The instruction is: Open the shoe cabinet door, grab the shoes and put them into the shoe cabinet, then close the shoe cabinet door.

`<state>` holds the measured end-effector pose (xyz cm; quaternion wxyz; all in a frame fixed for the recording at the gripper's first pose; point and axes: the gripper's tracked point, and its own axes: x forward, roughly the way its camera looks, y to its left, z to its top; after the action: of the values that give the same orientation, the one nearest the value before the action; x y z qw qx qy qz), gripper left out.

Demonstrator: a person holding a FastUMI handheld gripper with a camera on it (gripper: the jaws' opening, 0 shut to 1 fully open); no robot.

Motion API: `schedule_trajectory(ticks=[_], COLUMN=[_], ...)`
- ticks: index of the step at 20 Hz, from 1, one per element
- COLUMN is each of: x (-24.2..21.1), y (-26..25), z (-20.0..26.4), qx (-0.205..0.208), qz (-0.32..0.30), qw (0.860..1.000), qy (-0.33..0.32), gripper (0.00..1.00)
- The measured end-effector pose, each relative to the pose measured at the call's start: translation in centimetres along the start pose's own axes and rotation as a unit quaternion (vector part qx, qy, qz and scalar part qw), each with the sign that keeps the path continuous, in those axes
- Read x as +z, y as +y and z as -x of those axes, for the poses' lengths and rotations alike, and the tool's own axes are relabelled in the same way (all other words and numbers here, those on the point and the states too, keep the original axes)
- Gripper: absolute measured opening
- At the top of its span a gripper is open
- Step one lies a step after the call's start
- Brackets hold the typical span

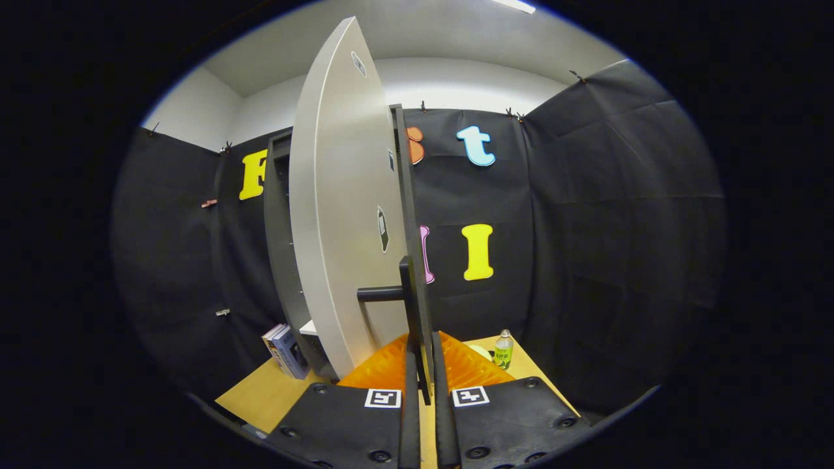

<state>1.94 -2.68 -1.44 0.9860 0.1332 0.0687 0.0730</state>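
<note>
The tall grey cabinet door [339, 215] stands open, edge-on, with the dark cabinet [280, 247] behind it. The gripper [420, 391] is pinched tight on the door's thin black bar handle [410, 299]. A small clear bottle [503, 350] stands on the wooden table [260, 394].

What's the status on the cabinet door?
Gripper shut on door handle. Cabinet door swung partway open. Bottle and books nearby, not blocking.
</note>
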Motion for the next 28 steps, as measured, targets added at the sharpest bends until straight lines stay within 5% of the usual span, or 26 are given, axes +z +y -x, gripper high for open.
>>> schedule_trajectory(ticks=[8,15,23,26,28], x=[0.9,-1.8,-10.7,-16.0,-18.8], y=[0.1,-1.2,5.1,8.8,10.4], z=[1.4,5.2,9.9,9.8,8.6], qx=[0.024,-0.035,-0.003,0.019,0.017], qz=[-0.019,-0.009,-0.010,-0.012,-0.015], qw=[0.999,0.999,0.996,0.989,0.984], qy=[-0.015,-0.002,0.094,0.146,0.176], gripper=[0.14,0.16,0.78,0.96,0.99])
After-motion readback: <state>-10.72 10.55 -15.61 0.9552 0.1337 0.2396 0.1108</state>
